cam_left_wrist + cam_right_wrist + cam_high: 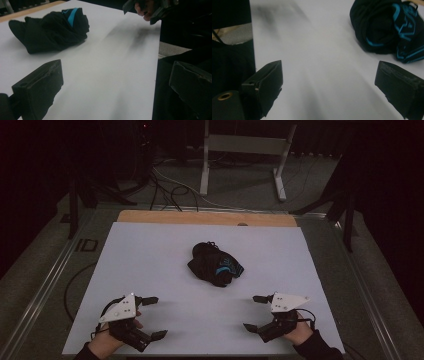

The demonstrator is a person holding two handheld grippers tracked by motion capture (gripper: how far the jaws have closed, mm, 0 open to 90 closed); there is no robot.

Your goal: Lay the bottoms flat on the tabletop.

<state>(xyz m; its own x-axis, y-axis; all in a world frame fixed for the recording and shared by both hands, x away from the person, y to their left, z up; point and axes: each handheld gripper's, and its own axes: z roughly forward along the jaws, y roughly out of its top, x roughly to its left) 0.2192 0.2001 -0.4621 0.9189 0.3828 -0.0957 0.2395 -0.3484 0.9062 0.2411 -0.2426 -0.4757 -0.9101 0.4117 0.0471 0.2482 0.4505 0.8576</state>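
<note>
A dim room surrounded the white tabletop (150, 270), with a pale metal stand (245, 150) and loose cables (165, 187) on the floor beyond its wooden far edge. A crumpled black garment (215, 264) lay near the tabletop's middle, untouched. The right gripper view showed its turquoise lettering (405, 30); the left gripper view showed a single blue stripe (72, 13). Both claws hovered nearer the person, well apart from it: the left claw (152, 317) spread wide, the right claw (255, 312) equally wide.
</note>
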